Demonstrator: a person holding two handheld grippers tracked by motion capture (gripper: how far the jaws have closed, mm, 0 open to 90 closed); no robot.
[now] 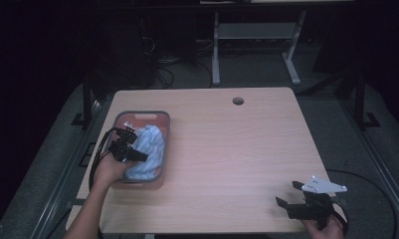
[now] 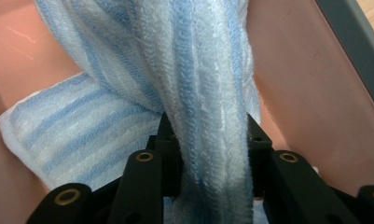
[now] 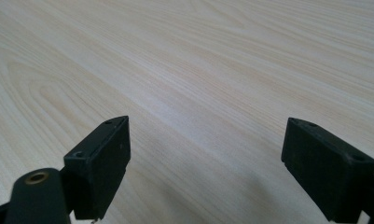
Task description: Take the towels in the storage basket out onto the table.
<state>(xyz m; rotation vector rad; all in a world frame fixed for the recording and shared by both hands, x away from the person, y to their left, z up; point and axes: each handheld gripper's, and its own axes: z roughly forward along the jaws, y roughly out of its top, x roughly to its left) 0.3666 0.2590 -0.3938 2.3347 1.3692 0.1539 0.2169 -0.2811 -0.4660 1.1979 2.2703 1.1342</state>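
A blue-and-white striped towel [image 1: 149, 149] lies bunched in a pink basket with a grey rim [image 1: 137, 114] at the table's left. My left gripper [image 1: 137, 154] reaches into the basket from the left and is shut on a thick fold of the towel [image 2: 208, 116], which runs between both jaws. Near the table's front right corner, my right gripper [image 1: 289, 194] rests low over bare wood, its jaws wide apart with nothing between them [image 3: 205, 154].
The wooden table [image 1: 237, 149] has a round cable hole [image 1: 238, 101] at the back. Beyond the far edge stands a grey desk frame [image 1: 256, 40] on a dark floor with cables. The basket's pink inner wall [image 2: 306, 93] rises close beside the towel.
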